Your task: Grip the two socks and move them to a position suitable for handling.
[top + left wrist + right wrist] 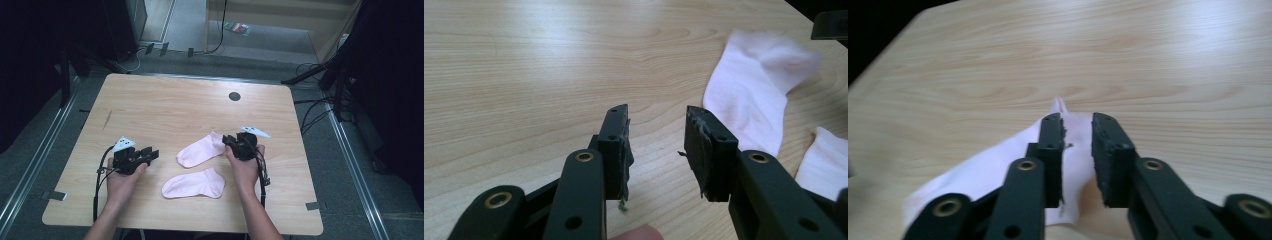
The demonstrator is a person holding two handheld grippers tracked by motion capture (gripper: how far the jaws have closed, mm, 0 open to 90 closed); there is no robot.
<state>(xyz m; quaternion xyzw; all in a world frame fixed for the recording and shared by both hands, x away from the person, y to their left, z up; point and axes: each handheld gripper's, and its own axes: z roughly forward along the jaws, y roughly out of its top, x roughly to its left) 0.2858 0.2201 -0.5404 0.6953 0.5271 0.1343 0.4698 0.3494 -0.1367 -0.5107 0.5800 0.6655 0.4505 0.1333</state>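
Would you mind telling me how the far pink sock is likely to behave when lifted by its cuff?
The far pink sock lies flat and creased, so it will probably droop limply. It looks thin, likely very light. The right hand-held gripper should hold knit fabric without slipping.

Soft pink cloth socks (200, 151) lie on smooth, matt wood table (165, 105).

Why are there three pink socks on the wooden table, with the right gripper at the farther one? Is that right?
Not quite: the high view shows two pink socks, not three. The farther sock has the right gripper at its cuff, jaws slightly apart around the fabric, and the nearer sock lies on the wooden table.
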